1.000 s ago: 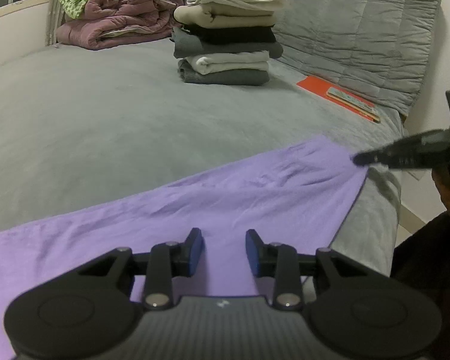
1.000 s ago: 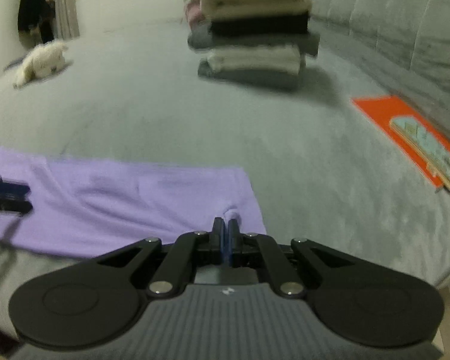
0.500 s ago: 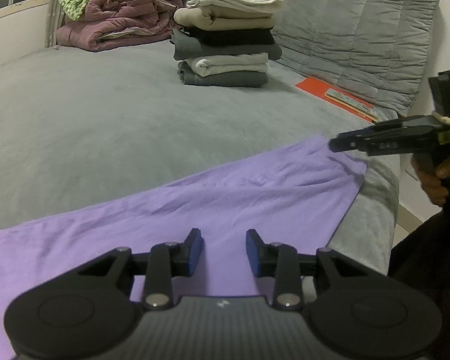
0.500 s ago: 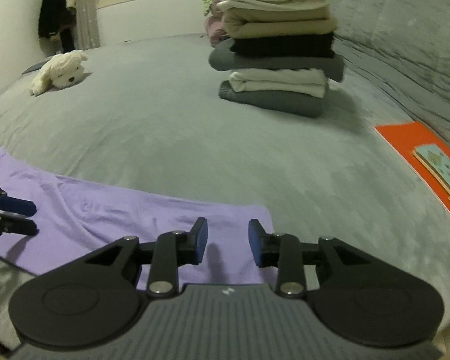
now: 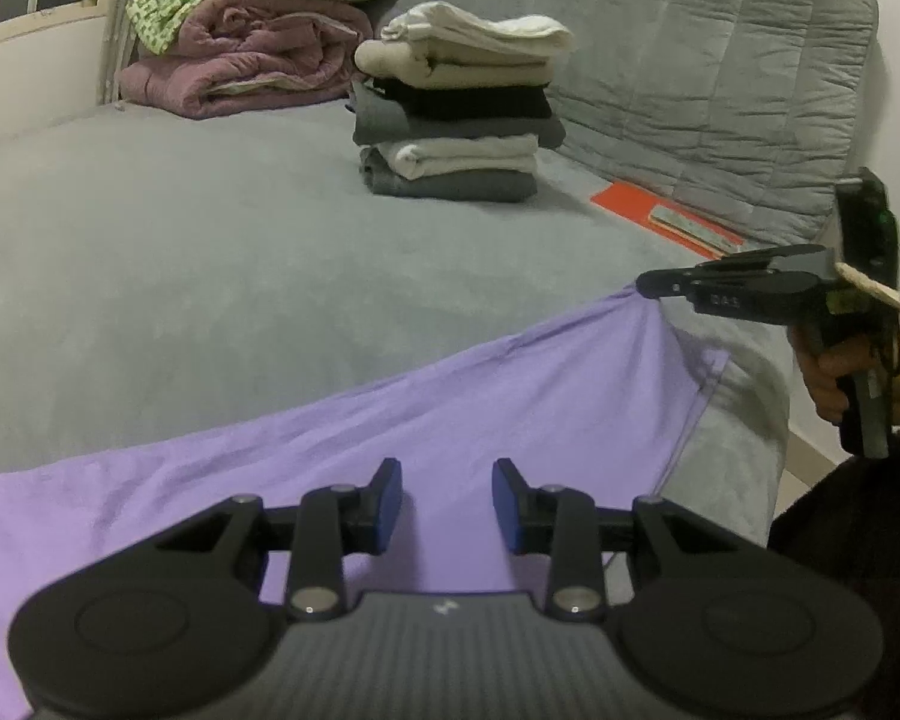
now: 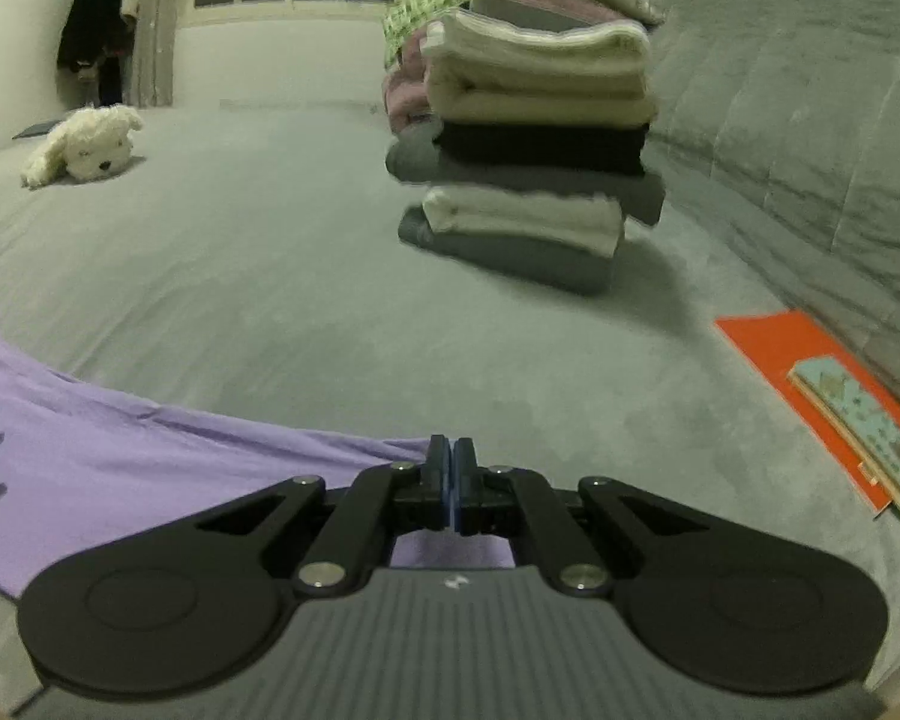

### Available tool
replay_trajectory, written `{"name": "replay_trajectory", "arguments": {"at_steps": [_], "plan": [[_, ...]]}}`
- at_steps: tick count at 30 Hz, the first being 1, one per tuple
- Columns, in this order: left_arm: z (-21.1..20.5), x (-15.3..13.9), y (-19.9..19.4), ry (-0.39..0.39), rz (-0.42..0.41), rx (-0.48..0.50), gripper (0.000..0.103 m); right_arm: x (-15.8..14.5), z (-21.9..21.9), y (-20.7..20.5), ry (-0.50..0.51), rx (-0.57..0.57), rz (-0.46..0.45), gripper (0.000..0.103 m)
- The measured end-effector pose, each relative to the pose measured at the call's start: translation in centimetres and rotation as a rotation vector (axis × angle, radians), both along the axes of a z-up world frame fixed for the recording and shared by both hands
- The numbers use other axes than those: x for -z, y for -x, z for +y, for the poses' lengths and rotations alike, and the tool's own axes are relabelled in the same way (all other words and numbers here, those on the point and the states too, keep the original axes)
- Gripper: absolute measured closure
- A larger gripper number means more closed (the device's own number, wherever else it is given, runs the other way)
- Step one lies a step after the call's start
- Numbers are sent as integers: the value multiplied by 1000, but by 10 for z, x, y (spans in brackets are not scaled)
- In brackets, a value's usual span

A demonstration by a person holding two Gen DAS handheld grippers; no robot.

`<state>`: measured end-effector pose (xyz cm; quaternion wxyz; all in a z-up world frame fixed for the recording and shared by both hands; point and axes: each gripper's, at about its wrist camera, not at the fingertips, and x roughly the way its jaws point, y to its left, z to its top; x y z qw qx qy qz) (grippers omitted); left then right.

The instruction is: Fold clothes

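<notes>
While the purple garment [image 5: 450, 420] is lying spread along the near edge of the bed [image 5: 210, 276], its far right corner is now being pinched and lifted off the cover, so the cloth is pulling into a taut ridge toward that corner. Half a second ago the right gripper [image 6: 452, 480] was hovering over this corner with its fingers parted; they are now pressing together on the fabric, which is bunching just beside their tips. Seen from the left wrist, the corner is rising to the fingers while the hem below it is hanging over the bed's right edge.

The left gripper [image 5: 447, 498] is hovering low over the middle of the garment with its fingers spread apart, gripping nothing, much as it was a second ago.

I am reading this as a fold getting under way: one corner secured, the other end not yet gripped. The left fingers would likely need a matching hold before the cloth can be carried over evenly.

Farther back, near the bed's far right side, a stack of folded clothes [image 5: 456, 108] is sitting, with an orange folder [image 6: 810, 384] by the quilted backrest.
</notes>
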<state>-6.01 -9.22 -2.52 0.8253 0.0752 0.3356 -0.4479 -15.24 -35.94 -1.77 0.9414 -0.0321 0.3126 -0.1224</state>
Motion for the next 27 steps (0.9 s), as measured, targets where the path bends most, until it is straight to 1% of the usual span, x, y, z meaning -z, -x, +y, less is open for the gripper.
{"name": "replay_trajectory", "arguments": {"at_steps": [3, 5, 9, 10, 14, 17, 20, 21, 22, 23, 24, 27], "plan": [[-5, 6, 0, -25, 5, 2, 69, 12, 0, -9, 20, 1, 47, 103], [-6, 6, 1, -26, 0, 5, 68, 17, -1, -13, 19, 1, 66, 102], [-5, 4, 2, -14, 1, 1, 68, 5, -20, -2, -86, 58, 21, 96], [-4, 3, 3, -11, -1, -1, 68, 2, -24, 0, -113, 73, 10, 89], [1, 0, 8, 4, -10, 1, 68, -8, -47, 13, -244, 128, -14, 89], [4, 0, 11, 4, -11, 4, 68, -11, -50, 26, -305, 135, -1, 89], [4, 0, 13, -5, -15, 10, 68, -11, -42, 34, -318, 118, 36, 88], [3, 1, 14, -7, -16, 12, 68, -10, -40, 37, -316, 112, 46, 85], [3, 1, 15, -7, -16, 14, 68, -10, -37, 38, -306, 108, 54, 76], [3, 1, 16, -7, -16, 17, 68, -10, -33, 39, -295, 104, 59, 72], [3, 1, 17, -8, -17, 18, 68, -10, -30, 39, -283, 99, 57, 70], [3, 0, 20, -11, -21, 22, 68, -14, -22, 43, -257, 66, 40, 70]]}}
